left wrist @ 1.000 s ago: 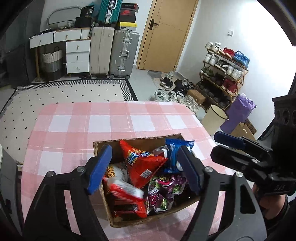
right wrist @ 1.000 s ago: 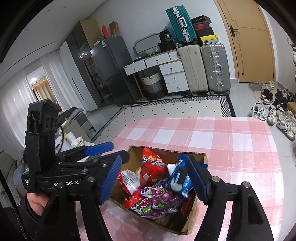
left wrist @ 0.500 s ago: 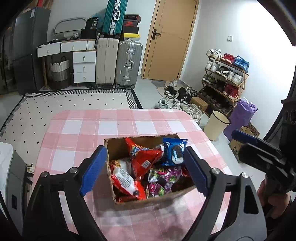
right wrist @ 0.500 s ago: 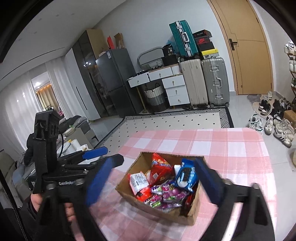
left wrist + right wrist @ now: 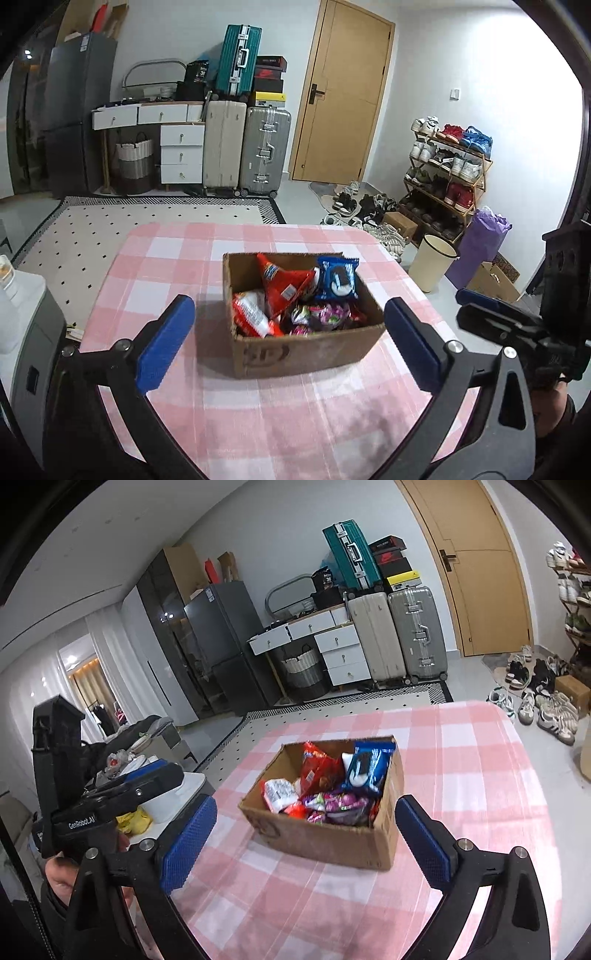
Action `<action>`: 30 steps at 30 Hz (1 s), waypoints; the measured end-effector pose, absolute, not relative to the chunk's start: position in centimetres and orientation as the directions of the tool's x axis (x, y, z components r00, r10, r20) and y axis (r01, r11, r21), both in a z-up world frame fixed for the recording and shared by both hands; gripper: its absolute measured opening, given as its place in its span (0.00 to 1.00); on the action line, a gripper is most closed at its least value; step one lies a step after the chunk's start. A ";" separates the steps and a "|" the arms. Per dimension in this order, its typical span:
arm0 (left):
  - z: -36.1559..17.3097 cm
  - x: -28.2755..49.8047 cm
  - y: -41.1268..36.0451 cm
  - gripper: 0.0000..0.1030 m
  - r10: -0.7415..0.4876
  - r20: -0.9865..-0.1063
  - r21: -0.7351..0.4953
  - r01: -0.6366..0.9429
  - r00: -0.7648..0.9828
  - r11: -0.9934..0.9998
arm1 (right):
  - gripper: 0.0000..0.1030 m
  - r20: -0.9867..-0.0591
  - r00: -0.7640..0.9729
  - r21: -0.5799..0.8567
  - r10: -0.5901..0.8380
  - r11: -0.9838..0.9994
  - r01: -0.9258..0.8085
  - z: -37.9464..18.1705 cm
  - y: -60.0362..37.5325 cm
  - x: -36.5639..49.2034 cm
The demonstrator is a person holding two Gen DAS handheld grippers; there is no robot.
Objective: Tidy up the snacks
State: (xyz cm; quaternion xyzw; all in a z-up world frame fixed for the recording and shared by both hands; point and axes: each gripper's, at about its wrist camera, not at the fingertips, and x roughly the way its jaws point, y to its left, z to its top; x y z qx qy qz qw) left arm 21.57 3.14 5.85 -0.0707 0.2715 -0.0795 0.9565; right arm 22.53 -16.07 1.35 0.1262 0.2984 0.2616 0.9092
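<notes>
- A pink checked tablecloth (image 5: 166, 258) covers the table; suitcases (image 5: 243, 147) stand by the far wall.
- My left gripper (image 5: 288, 339) tilts downward, its jaws opening with nothing between them.
- My right gripper (image 5: 306, 834) tilts likewise, spread wide and empty.
- The cardboard box (image 5: 306, 350) of snacks sits mid-table, just beyond both, long axis running away from me; the blue cookie pack (image 5: 338, 278) stands upright inside.
</notes>
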 end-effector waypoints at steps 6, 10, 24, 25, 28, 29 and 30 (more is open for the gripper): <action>3.0 18.1 4.8 0.99 -0.164 -0.539 -0.197 0.066 0.826 0.978 | 0.97 -0.485 0.680 0.392 0.550 0.831 -0.394 0.0 -16.6 19.8; 0.6 17.1 5.6 0.99 -0.102 -0.539 -0.161 0.017 0.836 0.987 | 0.97 -0.482 0.688 0.377 0.543 0.837 -0.397 -1.1 -16.7 18.4; -5.3 17.9 5.1 0.99 0.002 -0.425 -0.078 -0.039 0.905 0.996 | 0.97 -0.440 0.775 0.227 0.453 0.892 -0.392 -7.2 -15.9 18.2; -5.7 18.1 5.0 0.99 0.008 -0.421 -0.068 -0.040 0.907 0.997 | 0.97 -0.441 0.777 0.235 0.449 0.893 -0.383 -7.6 -16.1 18.4; -6.8 18.9 4.7 0.99 0.028 -0.421 -0.037 -0.048 0.907 0.998 | 0.97 -0.437 0.784 0.273 0.440 0.896 -0.351 -8.6 -17.1 19.1; -7.2 19.1 4.6 0.99 0.029 -0.421 -0.033 -0.047 0.906 0.998 | 0.97 -0.435 0.790 0.278 0.433 0.898 -0.340 -8.9 -17.3 19.2; -7.5 19.2 4.6 0.99 0.030 -0.420 -0.031 -0.048 0.907 0.998 | 0.97 -0.431 0.798 0.276 0.420 0.904 -0.326 -9.1 -17.5 19.3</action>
